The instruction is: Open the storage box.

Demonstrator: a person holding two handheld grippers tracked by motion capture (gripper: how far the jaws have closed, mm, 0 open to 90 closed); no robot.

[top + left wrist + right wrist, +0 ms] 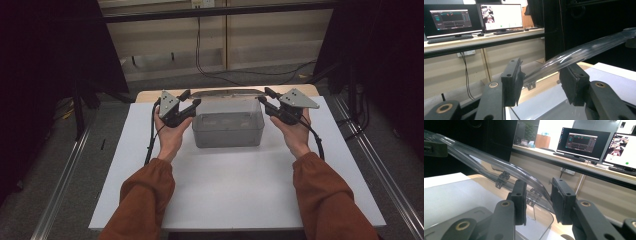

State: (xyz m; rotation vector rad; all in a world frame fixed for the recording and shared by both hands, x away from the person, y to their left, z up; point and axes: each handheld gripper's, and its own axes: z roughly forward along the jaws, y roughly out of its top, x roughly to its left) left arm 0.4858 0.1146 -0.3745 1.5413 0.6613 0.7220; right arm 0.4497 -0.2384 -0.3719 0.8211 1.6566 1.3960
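Clear plastic box [228, 129] sat near centre of white counter [240, 190], slightly toward 12 o'clock. Clear lid [227, 93] hovered above the box's far edge, raised off it and bowed upward in the middle, spanning 9 to 3 o'clock.

Left tongs [191, 100] held in left hand [169, 135] at 9 o'clock of the box, jaws spread, straddling the lid's left end. In left gripper view, lid [584, 51] ran between the two jaws of the left tongs [541, 83] with a visible gap on each side; contact could not be confirmed.

Right tongs [266, 97] held in right hand [296, 134] at 3 o'clock of the box, jaws likewise parted around the lid's right end. In right gripper view, lid [496, 167] passed between the jaws of the right tongs [538, 202], box corner [541, 225] below.

Rust-coloured sleeves [145, 200] entered from 6 o'clock. Monitors [475, 17] stood on a desk beyond.
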